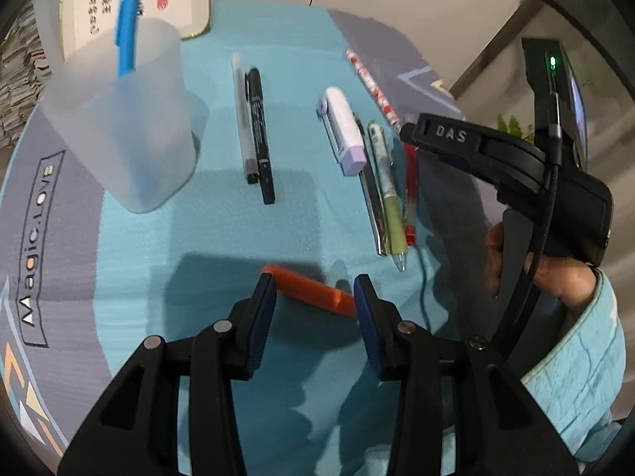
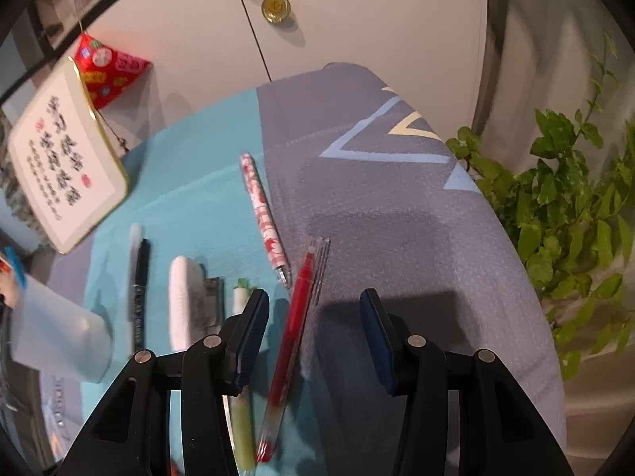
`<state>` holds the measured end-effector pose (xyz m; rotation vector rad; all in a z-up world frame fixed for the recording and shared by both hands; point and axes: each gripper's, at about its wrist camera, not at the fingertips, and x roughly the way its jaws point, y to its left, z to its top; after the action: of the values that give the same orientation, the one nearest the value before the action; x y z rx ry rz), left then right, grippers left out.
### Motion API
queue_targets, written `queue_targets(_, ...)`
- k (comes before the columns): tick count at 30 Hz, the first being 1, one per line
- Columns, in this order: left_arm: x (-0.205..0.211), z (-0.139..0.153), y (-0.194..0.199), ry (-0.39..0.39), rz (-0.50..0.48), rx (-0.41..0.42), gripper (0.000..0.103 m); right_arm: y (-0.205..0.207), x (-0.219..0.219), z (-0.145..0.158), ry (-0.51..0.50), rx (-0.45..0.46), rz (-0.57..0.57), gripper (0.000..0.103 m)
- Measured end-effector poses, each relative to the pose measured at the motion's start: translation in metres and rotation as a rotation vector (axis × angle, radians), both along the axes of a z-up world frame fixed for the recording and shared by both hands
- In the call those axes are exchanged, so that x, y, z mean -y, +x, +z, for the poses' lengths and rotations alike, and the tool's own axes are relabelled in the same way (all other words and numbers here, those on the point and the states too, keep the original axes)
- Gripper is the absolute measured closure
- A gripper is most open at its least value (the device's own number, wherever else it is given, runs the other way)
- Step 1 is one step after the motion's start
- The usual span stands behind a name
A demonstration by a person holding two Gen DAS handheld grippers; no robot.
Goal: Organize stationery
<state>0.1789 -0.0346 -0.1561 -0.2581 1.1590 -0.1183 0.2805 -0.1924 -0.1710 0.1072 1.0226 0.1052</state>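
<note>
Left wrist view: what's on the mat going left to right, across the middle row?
Frosted cup with a blue pen in it → clear pen → black marker → white and lilac eraser case → green pen → red pen → right gripper.

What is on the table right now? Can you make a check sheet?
Surface: teal and grey cloth covering the table.
Job's things: frosted cup with blue pen inside; black marker, white eraser case, green pen, red pen, patterned pen, orange piece lying loose.
Clutter: nothing seen.
Grippers: left gripper open above the orange piece; right gripper open over the red pen.
Cables: black cable on the right gripper.
Surroundings: calligraphy plaque, medal, plant.
</note>
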Motion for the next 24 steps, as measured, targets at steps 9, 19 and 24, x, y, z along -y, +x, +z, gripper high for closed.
queue_targets(9,0.011,-0.01,0.013,0.015,-0.075,0.011,0.092,-0.012,0.008,0.007,0.091,0.037,0.073,0.088)
queue_targets(19,0.002,0.018,-0.007,0.012,-0.11,0.143,0.092,-0.066,0.019,0.056,0.156,0.198,0.111,0.088)
queue_targets(24,-0.005,0.03,-0.011,0.003,-0.106,0.202,0.092,-0.082,0.013,0.072,0.145,0.247,0.124,0.088)
